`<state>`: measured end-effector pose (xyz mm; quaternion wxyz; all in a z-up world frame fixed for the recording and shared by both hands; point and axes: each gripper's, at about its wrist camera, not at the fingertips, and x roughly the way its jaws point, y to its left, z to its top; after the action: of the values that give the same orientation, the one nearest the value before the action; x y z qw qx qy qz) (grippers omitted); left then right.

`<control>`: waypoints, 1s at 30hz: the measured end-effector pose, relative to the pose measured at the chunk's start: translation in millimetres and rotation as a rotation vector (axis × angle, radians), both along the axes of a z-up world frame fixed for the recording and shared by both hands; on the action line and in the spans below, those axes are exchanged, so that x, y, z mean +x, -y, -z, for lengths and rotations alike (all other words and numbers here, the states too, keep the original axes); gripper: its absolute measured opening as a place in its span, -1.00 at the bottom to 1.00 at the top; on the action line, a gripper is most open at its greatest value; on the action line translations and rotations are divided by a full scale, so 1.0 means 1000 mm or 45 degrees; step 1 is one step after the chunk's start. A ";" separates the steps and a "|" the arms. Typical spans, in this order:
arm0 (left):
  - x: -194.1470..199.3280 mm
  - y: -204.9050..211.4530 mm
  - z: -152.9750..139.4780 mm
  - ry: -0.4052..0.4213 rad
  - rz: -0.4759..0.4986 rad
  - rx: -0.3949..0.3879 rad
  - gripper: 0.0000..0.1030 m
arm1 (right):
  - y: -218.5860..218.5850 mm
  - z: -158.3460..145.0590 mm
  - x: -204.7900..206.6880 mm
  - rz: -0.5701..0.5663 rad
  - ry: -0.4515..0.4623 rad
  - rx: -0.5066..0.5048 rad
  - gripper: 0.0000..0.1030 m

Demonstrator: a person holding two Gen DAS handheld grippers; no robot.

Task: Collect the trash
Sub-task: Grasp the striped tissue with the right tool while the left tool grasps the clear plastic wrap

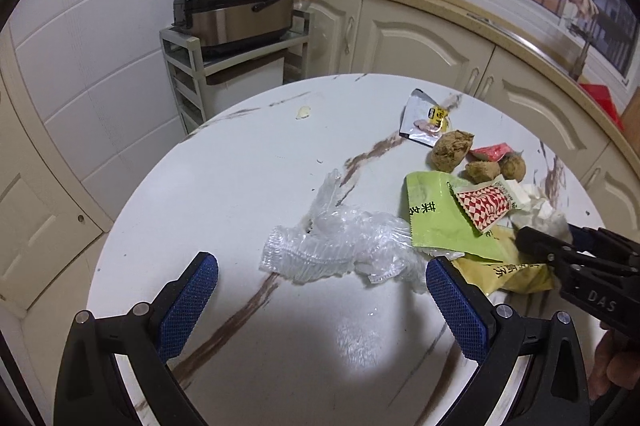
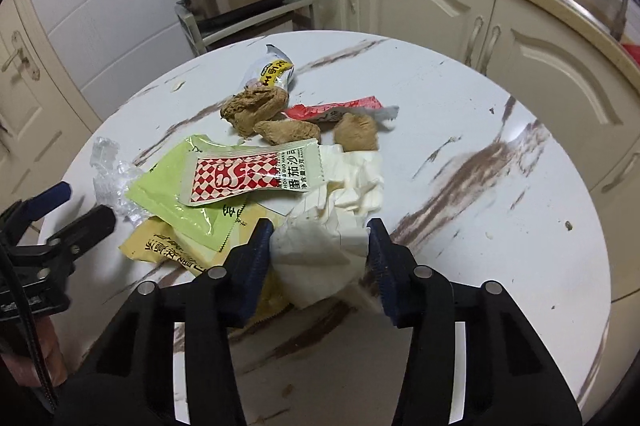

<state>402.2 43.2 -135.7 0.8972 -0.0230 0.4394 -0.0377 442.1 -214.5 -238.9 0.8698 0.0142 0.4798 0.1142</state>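
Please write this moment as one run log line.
right tool: shut on white tissue | left tool: open, above clear plastic glove

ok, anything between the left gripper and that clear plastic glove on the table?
Nothing visible. The left gripper is open, its blue pads on either side of bare table, and the plastic glove lies just ahead of the fingertips with no other trash in the gap. The green packet only overlaps the glove's far right edge.

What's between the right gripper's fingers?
A crumpled white tissue fills the gap in the right gripper, pads at both its sides; shown in the right wrist view.
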 end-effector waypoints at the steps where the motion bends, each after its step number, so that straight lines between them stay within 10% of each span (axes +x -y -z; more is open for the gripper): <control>1: 0.007 0.001 0.003 -0.010 0.011 0.003 0.98 | 0.002 0.000 0.000 0.002 0.002 0.004 -0.13; 10: 0.034 0.016 0.021 -0.068 0.078 0.062 0.89 | 0.016 -0.002 -0.002 0.030 0.005 0.026 -0.14; 15: 0.035 0.016 0.020 -0.025 0.101 0.003 -0.11 | 0.014 -0.005 -0.002 0.022 0.017 0.034 -0.14; 20: 0.033 0.011 0.021 -0.031 0.147 -0.080 -0.71 | 0.016 -0.007 -0.004 0.024 0.020 0.047 -0.14; 25: 0.032 0.006 0.021 -0.030 0.111 -0.110 -0.54 | 0.018 -0.011 -0.009 0.029 0.030 0.051 -0.14; 29: 0.032 0.011 0.020 -0.028 0.071 -0.045 0.86 | 0.020 -0.012 -0.010 0.035 0.033 0.054 -0.14; 30: 0.032 0.012 0.019 -0.010 0.067 -0.043 0.91 | 0.020 -0.012 -0.010 0.035 0.034 0.055 -0.14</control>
<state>434.7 30.8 -154.8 0.8937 -0.0266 0.4426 -0.0687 432.3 -234.9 -226.5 0.8771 0.0381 0.4655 0.1125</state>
